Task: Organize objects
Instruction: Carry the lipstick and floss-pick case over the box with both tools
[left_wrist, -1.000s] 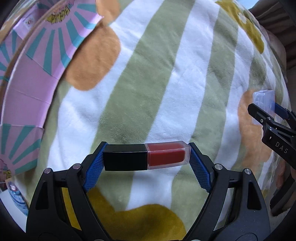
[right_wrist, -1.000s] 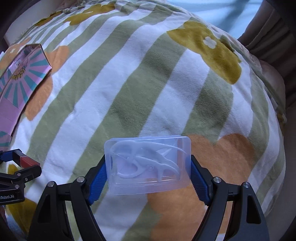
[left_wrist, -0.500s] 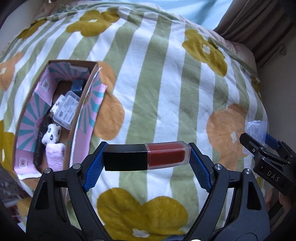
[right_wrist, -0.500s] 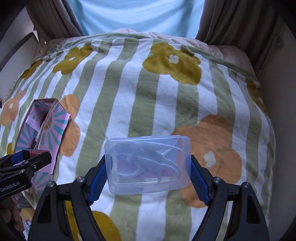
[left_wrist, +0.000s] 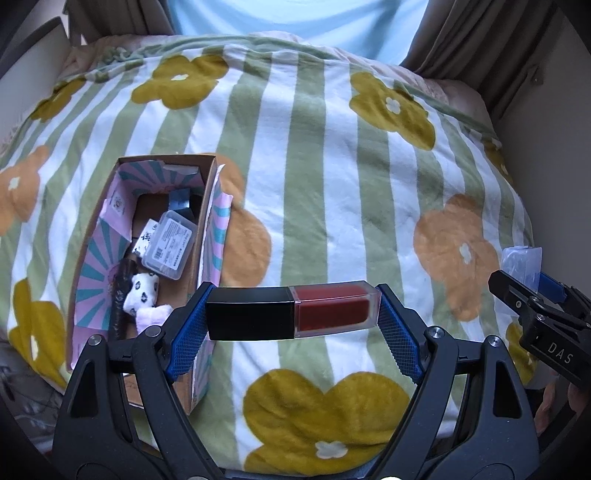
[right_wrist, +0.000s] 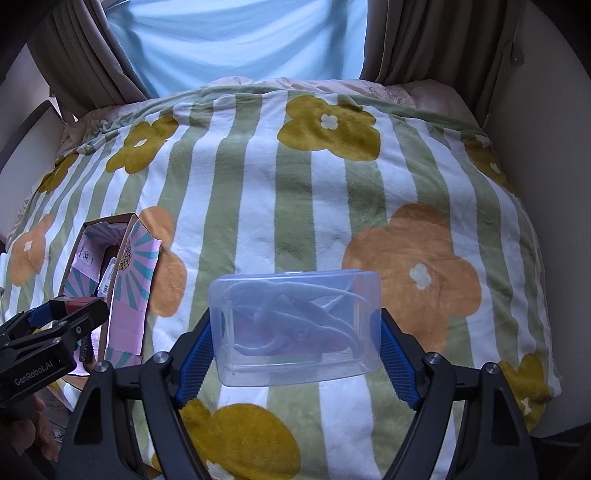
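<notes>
My left gripper is shut on a red lip-gloss tube with a black cap, held crosswise above the blanket. My right gripper is shut on a clear plastic case of white floss picks. An open cardboard box with pink and teal flaps lies on the bed at the left and also shows in the right wrist view. It holds a clear labelled case, a spotted white cloth item and a dark item. The right gripper shows at the left wrist view's right edge.
A striped green and white blanket with yellow and orange flowers covers the bed. Brown curtains and a pale blue window drape stand behind. Walls flank the bed on both sides.
Both grippers have risen and pulled back from the blanket with their loads. The open box and the whole bed have come into view.
</notes>
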